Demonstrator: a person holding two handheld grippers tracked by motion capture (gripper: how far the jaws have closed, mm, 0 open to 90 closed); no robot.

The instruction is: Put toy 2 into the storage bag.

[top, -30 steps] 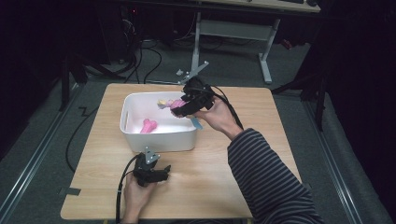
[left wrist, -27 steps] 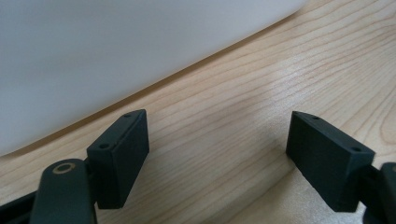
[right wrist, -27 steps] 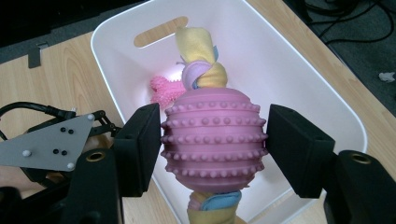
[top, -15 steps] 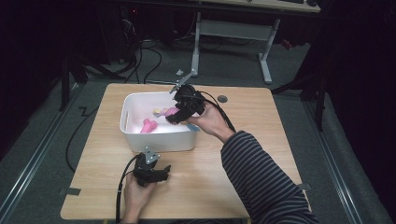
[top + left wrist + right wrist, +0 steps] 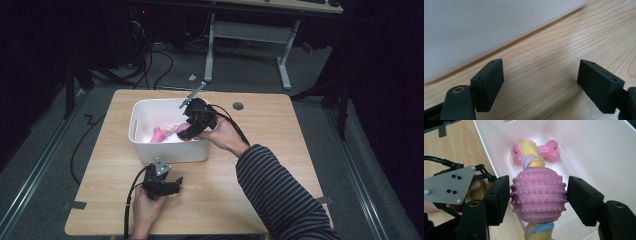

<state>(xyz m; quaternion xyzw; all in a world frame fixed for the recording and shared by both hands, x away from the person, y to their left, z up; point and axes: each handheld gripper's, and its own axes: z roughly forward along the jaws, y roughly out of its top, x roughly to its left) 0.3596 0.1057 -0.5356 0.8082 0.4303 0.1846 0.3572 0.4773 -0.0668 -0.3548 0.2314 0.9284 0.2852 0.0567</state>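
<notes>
a wooden table (image 5: 280, 150) carries a white bin (image 5: 145, 112) toward its far left. the right gripper (image 5: 192, 127) hangs over the near right part of the bin, held by a hand whose sleeve is striped. in the right gripper view its two jaws stand either side of a pink ridged ball (image 5: 537, 193) covered with small studs; the left jaw touches the ball, the right jaw looks to just meet it, so the ball sits gripped between them. a yellow and lilac cloth strip (image 5: 531, 155) sticks out of the ball's top, and a yellow and blue end (image 5: 540, 232) shows beneath it. the ball is above the inside of the bin, close to its near wall.

on the bin floor beyond lies a pink spiky bone (image 5: 549, 150), partly hidden behind the cloth strip. in the high view the bone (image 5: 159, 135) sits near the middle of the bin.

the left gripper (image 5: 172, 186) rests low on the table, just in front of the bin's near wall, held in the left hand (image 5: 145, 207). in the left gripper view its jaws are wide apart with only bare wood (image 5: 554, 57) between them, and the bin's white wall (image 5: 486, 27) rises just beyond. a grey plate (image 5: 447, 185) on the left gripper shows in the right gripper view, outside the bin.
</notes>
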